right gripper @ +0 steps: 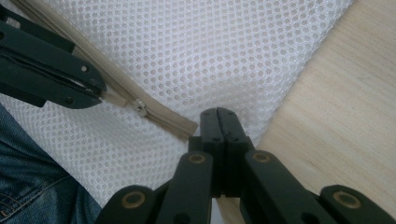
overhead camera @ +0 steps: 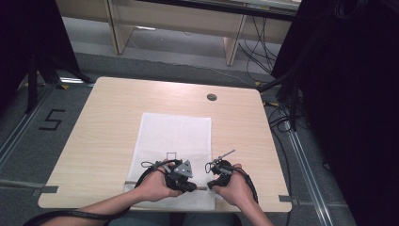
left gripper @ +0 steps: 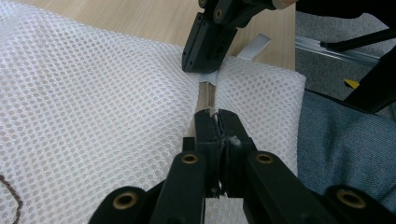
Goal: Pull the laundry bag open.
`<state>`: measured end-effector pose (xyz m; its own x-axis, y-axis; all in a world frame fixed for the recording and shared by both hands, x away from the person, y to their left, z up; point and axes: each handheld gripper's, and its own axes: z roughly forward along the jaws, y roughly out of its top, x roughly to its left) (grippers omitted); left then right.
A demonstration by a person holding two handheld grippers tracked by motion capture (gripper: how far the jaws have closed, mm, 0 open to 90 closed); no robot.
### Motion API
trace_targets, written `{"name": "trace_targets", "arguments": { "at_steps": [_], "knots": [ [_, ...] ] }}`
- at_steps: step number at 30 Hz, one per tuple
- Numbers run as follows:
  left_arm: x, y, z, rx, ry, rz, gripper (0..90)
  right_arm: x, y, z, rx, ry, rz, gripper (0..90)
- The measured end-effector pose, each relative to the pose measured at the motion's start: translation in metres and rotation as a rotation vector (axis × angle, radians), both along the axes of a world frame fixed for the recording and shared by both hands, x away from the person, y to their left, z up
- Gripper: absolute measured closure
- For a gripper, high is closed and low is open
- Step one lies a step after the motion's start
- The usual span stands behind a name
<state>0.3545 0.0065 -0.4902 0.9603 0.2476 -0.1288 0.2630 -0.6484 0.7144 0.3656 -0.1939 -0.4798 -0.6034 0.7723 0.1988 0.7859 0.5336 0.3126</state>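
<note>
A white mesh bag (overhead camera: 174,132) lies flat on the wooden table (overhead camera: 108,122), its beige zipper (right gripper: 163,120) running along the near edge. My left gripper (overhead camera: 194,187) is shut on the zipper pull, just beside the slider (right gripper: 140,108); its closed jaw tips (left gripper: 217,122) sit over the zipper line. My right gripper (overhead camera: 211,185) faces it from the right, shut on the bag's edge at the zipper's end (right gripper: 218,115). In the left gripper view, the right gripper (left gripper: 201,65) presses down where the mesh bunches. A short gap of zipper separates the two grippers.
A round cable hole (overhead camera: 211,97) sits at the table's far side. Grey tape strips (overhead camera: 47,189) mark the near table edges. A small dark outline (overhead camera: 171,155) is drawn on the bag. The person's jeans (left gripper: 345,140) are right below the table's near edge.
</note>
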Motion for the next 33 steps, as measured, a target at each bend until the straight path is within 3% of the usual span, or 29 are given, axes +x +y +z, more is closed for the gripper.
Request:
{"name": "trace_targets", "arguments": {
  "at_steps": [19, 28, 33],
  "knots": [
    [-0.0011, 0.0033, 0.0032, -0.002, 0.005, 0.009, 87.5, 0.0003, 0.0000, -0.0013, 0.004, -0.019, 0.005, 90.0],
    [-0.0012, 0.0048, 0.0044, -0.005, -0.008, 0.001, 87.5, 0.0001, -0.0002, -0.0004, -0.001, -0.009, 0.002, 90.0],
    [-0.0024, 0.0055, 0.0048, -0.001, 0.005, 0.011, 87.5, -0.0001, -0.0002, -0.0003, 0.000, -0.007, -0.001, 90.0]
  ]
}}
